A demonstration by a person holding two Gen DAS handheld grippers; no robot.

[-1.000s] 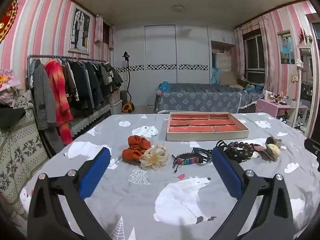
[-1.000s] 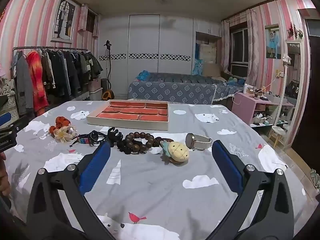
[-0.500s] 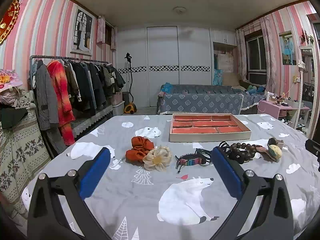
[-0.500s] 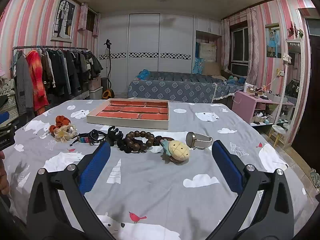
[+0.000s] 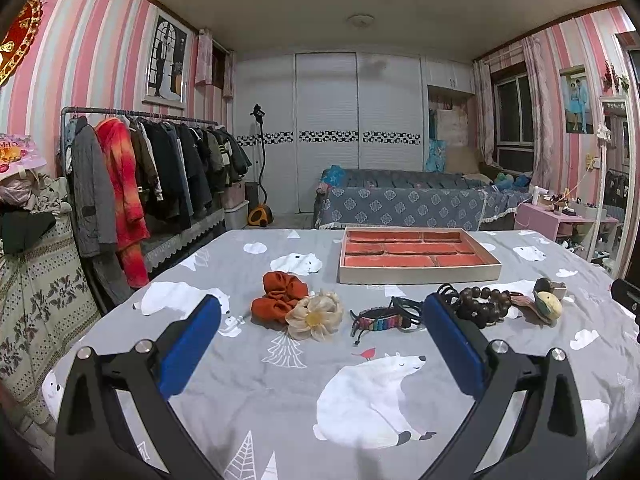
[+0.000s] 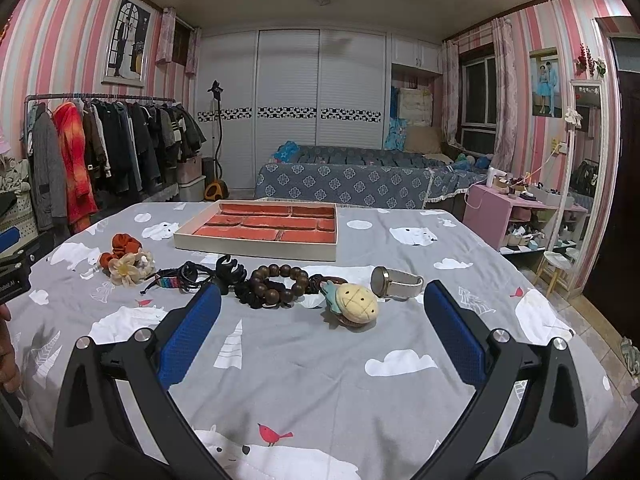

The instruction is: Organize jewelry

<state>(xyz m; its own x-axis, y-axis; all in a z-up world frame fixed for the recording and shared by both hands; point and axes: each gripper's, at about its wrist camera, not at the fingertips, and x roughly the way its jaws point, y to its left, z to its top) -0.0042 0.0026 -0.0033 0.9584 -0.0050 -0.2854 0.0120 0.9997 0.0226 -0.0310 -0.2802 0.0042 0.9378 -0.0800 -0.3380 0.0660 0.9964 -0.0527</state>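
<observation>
A shallow tray with an orange compartmented lining (image 5: 416,254) (image 6: 264,230) lies on the grey bear-print table. In front of it lie an orange scrunchie (image 5: 280,296) (image 6: 120,246), a cream flower hair tie (image 5: 316,316) (image 6: 130,266), a rainbow woven bracelet (image 5: 380,322) (image 6: 172,280), a black claw clip (image 6: 230,272), a dark wooden bead bracelet (image 5: 480,304) (image 6: 280,284), a pineapple charm (image 5: 548,306) (image 6: 354,306) and a white-strapped watch (image 6: 396,284). My left gripper (image 5: 320,340) is open and empty, short of the flower. My right gripper (image 6: 322,328) is open and empty, short of the beads.
A clothes rack (image 5: 152,172) stands left of the table. A bed (image 5: 400,200) lies behind it. A pink side table (image 6: 516,216) stands to the right. The left gripper's body (image 6: 12,268) shows at the right view's left edge.
Both grippers have tilted or risen slightly, so the items sit a little lower and nearer in view. Both stay open and empty. Nothing on the table has moved.
</observation>
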